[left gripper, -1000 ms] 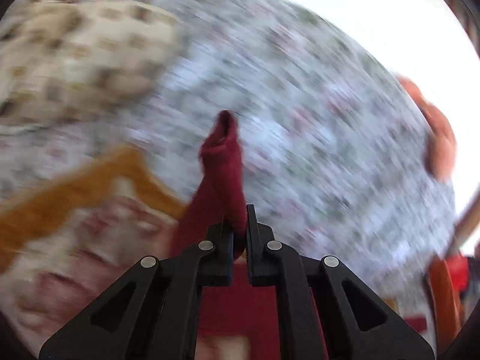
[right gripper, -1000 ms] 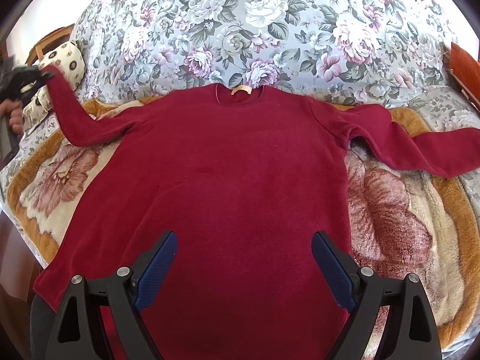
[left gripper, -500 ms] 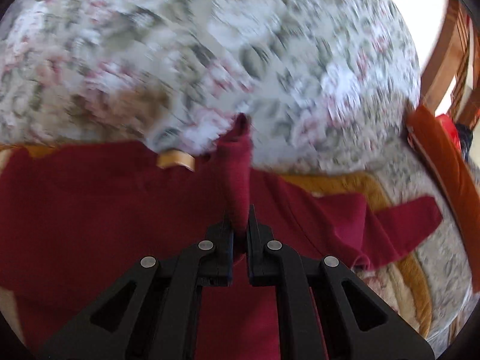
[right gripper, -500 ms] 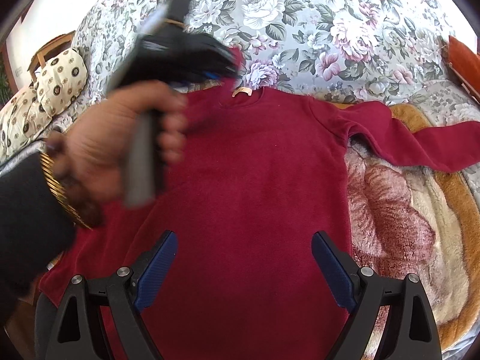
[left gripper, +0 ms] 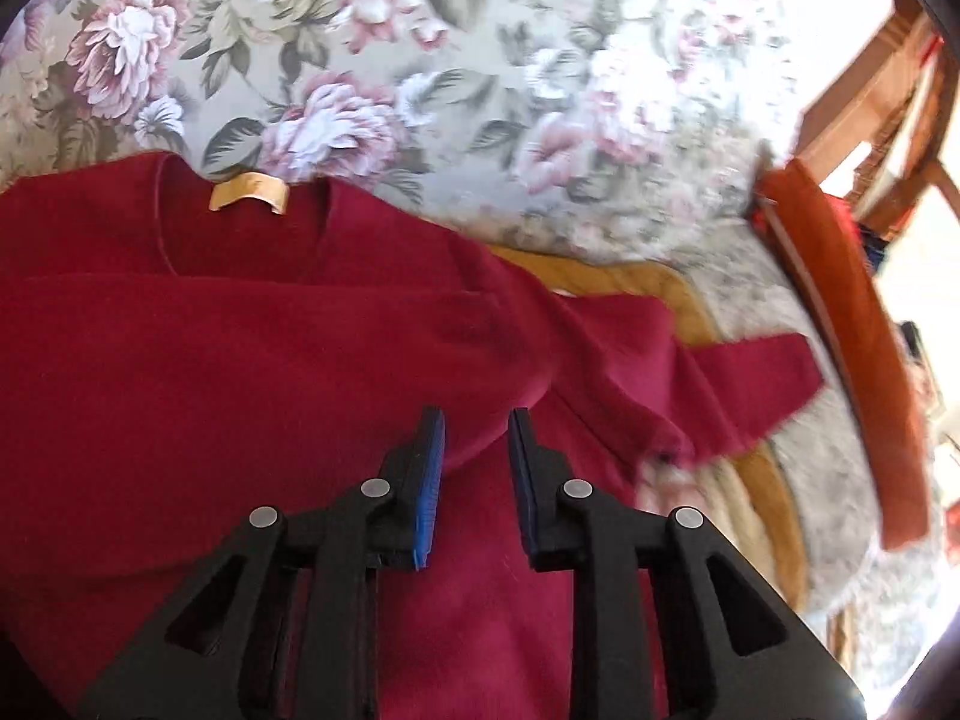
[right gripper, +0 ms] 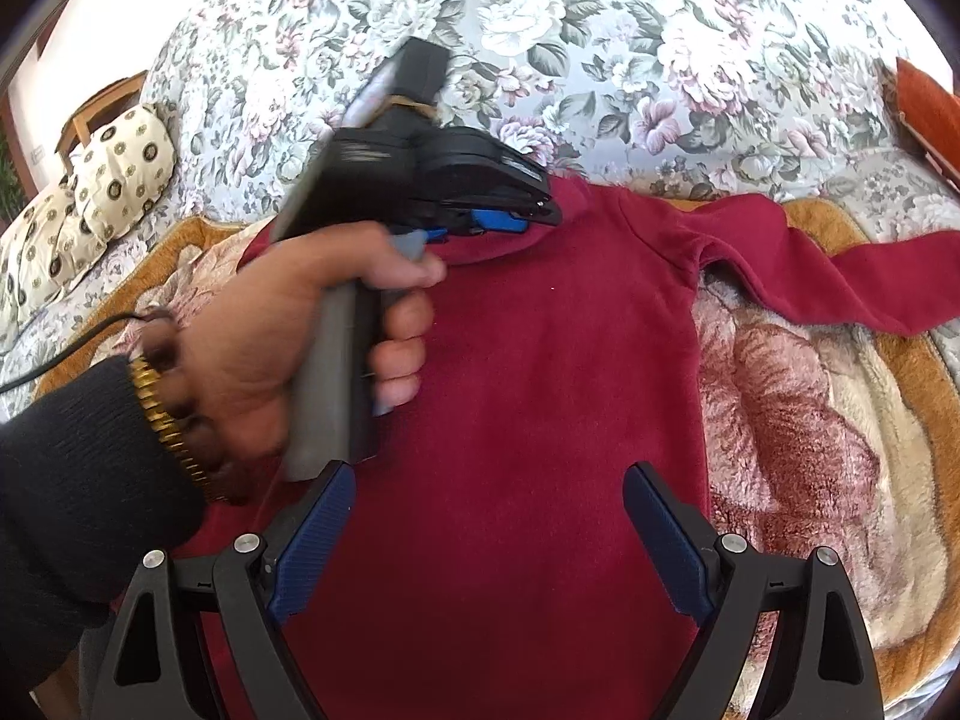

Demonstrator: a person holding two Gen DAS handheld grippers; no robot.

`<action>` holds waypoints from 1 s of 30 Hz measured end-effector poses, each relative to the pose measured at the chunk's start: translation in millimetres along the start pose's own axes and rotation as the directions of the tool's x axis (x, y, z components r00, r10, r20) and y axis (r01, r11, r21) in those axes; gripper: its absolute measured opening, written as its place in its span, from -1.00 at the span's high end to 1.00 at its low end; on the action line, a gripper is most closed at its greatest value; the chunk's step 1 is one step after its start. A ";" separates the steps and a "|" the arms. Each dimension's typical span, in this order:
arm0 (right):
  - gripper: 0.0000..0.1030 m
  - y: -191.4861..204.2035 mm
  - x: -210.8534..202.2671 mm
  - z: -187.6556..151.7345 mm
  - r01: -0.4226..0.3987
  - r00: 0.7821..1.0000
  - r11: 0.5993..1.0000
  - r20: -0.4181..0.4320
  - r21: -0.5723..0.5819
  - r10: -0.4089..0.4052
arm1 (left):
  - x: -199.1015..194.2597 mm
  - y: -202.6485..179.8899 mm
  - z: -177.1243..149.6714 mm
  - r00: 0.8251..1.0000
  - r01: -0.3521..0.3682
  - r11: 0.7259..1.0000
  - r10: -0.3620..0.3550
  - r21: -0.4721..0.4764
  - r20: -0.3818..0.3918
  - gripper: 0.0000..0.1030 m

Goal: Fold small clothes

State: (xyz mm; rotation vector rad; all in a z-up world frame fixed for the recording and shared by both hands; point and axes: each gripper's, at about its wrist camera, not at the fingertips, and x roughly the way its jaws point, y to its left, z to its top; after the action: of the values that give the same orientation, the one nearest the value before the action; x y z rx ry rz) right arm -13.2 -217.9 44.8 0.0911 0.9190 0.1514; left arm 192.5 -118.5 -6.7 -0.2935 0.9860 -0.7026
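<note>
The red sweater [right gripper: 540, 396] lies flat on a plush blanket [right gripper: 810, 420] over a floral bedspread [right gripper: 600, 42], collar away from the person, one sleeve stretched out to the right. Its other sleeve [left gripper: 300, 324] is folded across the chest. The left gripper [left gripper: 475, 420] hovers just over that sleeve's end; its jaws have just been opening and now stand slightly apart, cloth below them but not pinched. The right gripper [right gripper: 486, 480] hangs wide open above the sweater's lower half, holding nothing. No containers show.
</note>
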 end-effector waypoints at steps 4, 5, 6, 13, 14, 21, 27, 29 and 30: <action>-0.73 -32.2 -0.4 28.2 -0.045 0.997 0.995 0.061 0.091 0.040 | -46.2 11.1 -14.7 0.999 0.010 1.000 -0.011 0.013 0.037 0.60; -0.73 -47.5 4.6 46.5 -0.045 0.996 0.991 0.081 0.125 0.035 | -60.8 20.5 -20.7 0.998 -0.014 1.000 0.014 0.004 0.066 0.44; -0.73 -60.5 11.4 62.7 -0.070 0.993 0.986 0.101 0.154 0.055 | -72.6 29.8 -26.2 0.994 -0.055 0.998 0.055 -0.010 0.093 0.27; -0.61 -115.7 118.8 134.1 -0.252 0.961 0.879 -0.001 0.404 0.276 | -107.0 84.9 -69.4 0.954 -0.230 0.959 0.256 -0.165 0.159 0.22; -0.62 -118.5 136.1 135.2 -0.252 0.956 0.863 -0.028 0.438 0.293 | -103.3 84.9 -77.0 0.948 -0.250 0.956 0.274 -0.155 0.164 0.22; 0.50 -122.8 157.5 153.7 -0.367 0.923 0.787 0.092 0.496 0.373 | -93.2 79.0 -78.2 0.935 -0.310 0.947 0.320 -0.088 0.151 0.04; 0.89 -126.1 150.4 156.1 -0.364 0.929 0.820 0.110 0.441 0.354 | -96.3 87.0 -78.5 0.943 -0.275 0.955 0.291 -0.113 0.159 0.04; 0.89 -131.4 142.4 159.9 -0.300 0.954 0.861 0.127 0.410 0.272 | -99.8 86.4 -79.7 0.944 -0.268 0.956 0.285 -0.116 0.168 0.04; 0.89 -136.6 141.4 160.0 -0.260 0.965 0.881 0.129 0.396 0.227 | -102.0 86.4 -80.5 0.944 -0.264 0.957 0.282 -0.118 0.173 0.04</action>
State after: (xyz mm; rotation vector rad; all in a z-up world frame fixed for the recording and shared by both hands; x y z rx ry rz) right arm 211.2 -330.8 10.9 0.6034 0.8467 0.1854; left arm 123.6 19.9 -28.1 -0.2925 0.8587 -0.3682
